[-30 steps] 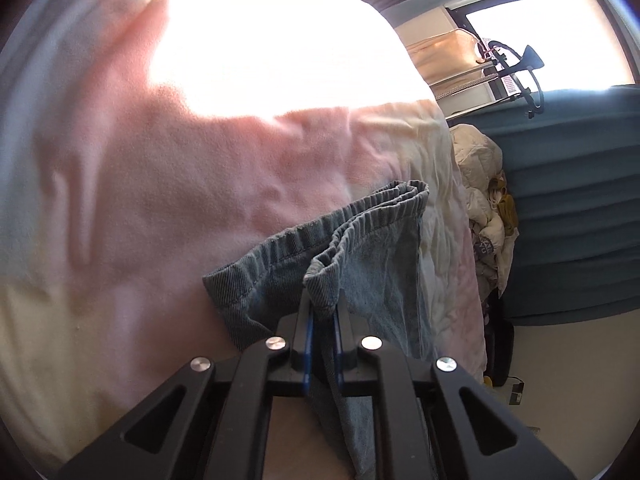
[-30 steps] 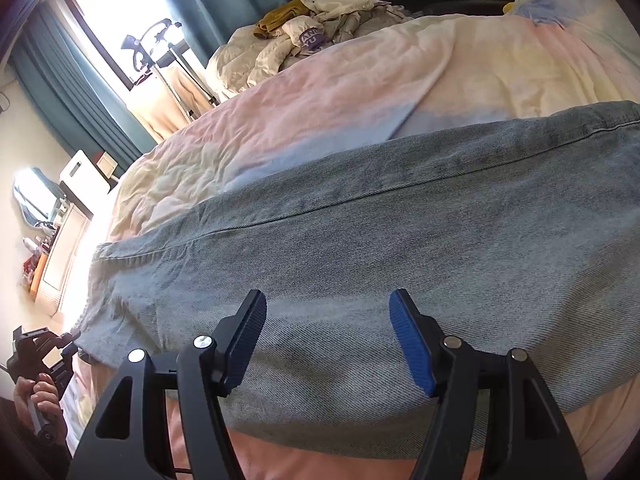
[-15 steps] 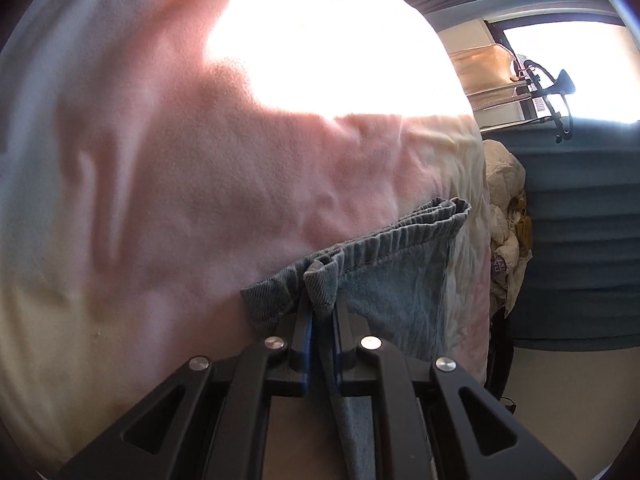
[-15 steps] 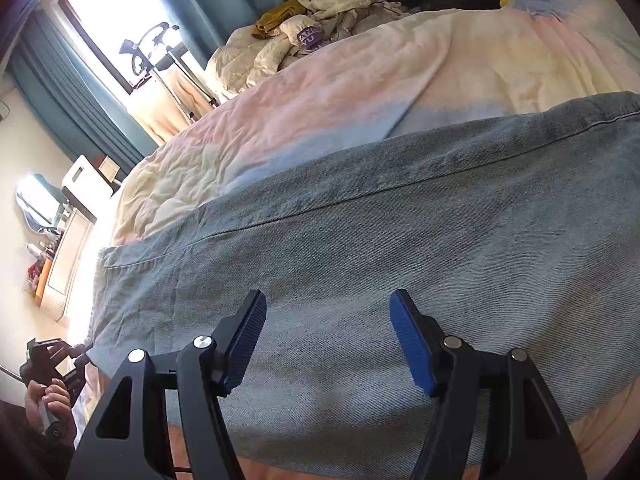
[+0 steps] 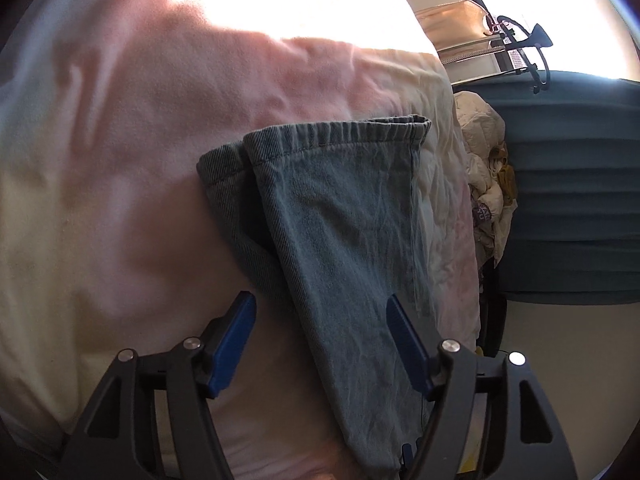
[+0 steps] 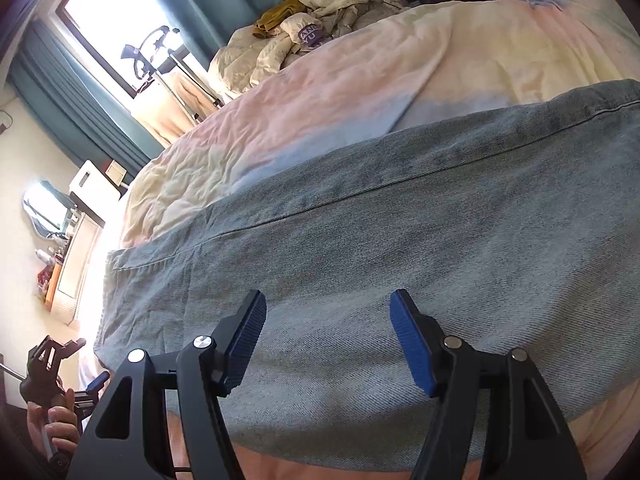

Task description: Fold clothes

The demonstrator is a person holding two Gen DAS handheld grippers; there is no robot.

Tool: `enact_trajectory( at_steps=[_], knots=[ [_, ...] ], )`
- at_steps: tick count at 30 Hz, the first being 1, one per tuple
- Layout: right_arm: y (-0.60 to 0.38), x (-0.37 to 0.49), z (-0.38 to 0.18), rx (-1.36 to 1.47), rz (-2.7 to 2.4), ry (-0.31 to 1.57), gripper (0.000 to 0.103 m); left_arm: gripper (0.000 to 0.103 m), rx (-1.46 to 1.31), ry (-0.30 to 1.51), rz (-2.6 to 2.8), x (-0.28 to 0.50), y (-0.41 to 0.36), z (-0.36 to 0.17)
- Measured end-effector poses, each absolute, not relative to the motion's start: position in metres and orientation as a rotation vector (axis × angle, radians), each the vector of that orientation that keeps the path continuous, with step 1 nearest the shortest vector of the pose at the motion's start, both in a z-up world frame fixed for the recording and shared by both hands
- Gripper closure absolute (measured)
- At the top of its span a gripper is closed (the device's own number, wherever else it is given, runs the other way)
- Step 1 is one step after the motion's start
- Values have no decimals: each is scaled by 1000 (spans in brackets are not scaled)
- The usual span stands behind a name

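Denim trousers (image 5: 340, 216) lie flat on the bed (image 5: 120, 160).
Our left gripper (image 5: 320, 320) and right gripper (image 6: 328, 320) hover released; only the left view shows the elastic waistband (image 5: 336, 132) beyond its fingers.

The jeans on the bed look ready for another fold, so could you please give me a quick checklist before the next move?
1. Left tongs open, nothing pinched: ok.
2. Right tongs open over the jeans: ok.
3. Waistband lying flat on the bedsheet: ok.
4. Jeans free of big wrinkles: ok, only fine creases.
5. Jeans' far end aligned: cannot tell, out of view.
6. Clothes pile clear of the jeans: ok.
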State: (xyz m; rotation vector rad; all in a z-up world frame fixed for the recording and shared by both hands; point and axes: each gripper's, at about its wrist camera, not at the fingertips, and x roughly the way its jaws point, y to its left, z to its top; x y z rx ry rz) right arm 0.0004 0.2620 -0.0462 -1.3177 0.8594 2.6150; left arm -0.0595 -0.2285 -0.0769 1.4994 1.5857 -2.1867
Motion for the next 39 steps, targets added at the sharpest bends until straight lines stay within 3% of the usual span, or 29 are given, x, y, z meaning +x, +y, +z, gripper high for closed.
enact_trajectory(
  at_steps=[7, 19, 25, 27, 28, 32, 39],
  knots=[
    [263, 3, -46, -1323, 2612, 920, 37, 32, 1467, 1707, -2001, -69, -222, -109],
    [260, -3, -49, -1340, 2610, 901, 37, 32, 1190, 1726, -2180, -80, -214, -99],
    [260, -2, -49, -1342, 2607, 902, 37, 59, 1193, 1650, -2194, -84, -214, -100],
    [260, -2, -49, -1336, 2607, 901, 37, 78, 1193, 1622, -2200, -86, -213, -100],
    [260, -2, -49, -1331, 2606, 897, 37, 82, 1188, 1599, -2226, -86, -212, -98],
    [262, -8, -52, -1315, 2580, 790, 37, 90, 1173, 1408, -2391, -93, -198, -72],
    [282, 1, -48, -1251, 2563, 902, 37, 93, 1093, 1008, -2747, -98, -136, 3]
  ],
)
